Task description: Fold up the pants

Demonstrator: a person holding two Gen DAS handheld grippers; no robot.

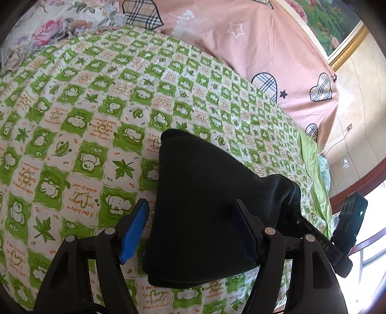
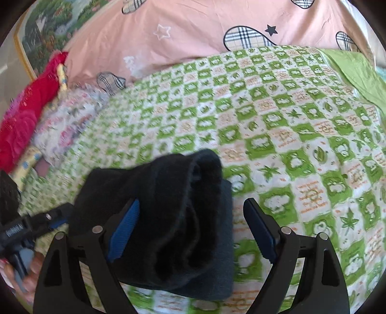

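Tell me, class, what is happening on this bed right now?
A person with a gripper in each hand is folding black pants on a green checked bedspread. The pants already lie in a compact folded bundle. The left gripper and the right gripper both have their fingers spread wide around the bundle; neither is clamping it. The right view is blurred, so something there is moving. Pink bedding lies behind.

green checked bedspread, pink quilt, floral pillow, framed painting

Faint orange English phrases on the green-checked bedsheet, too small to read.
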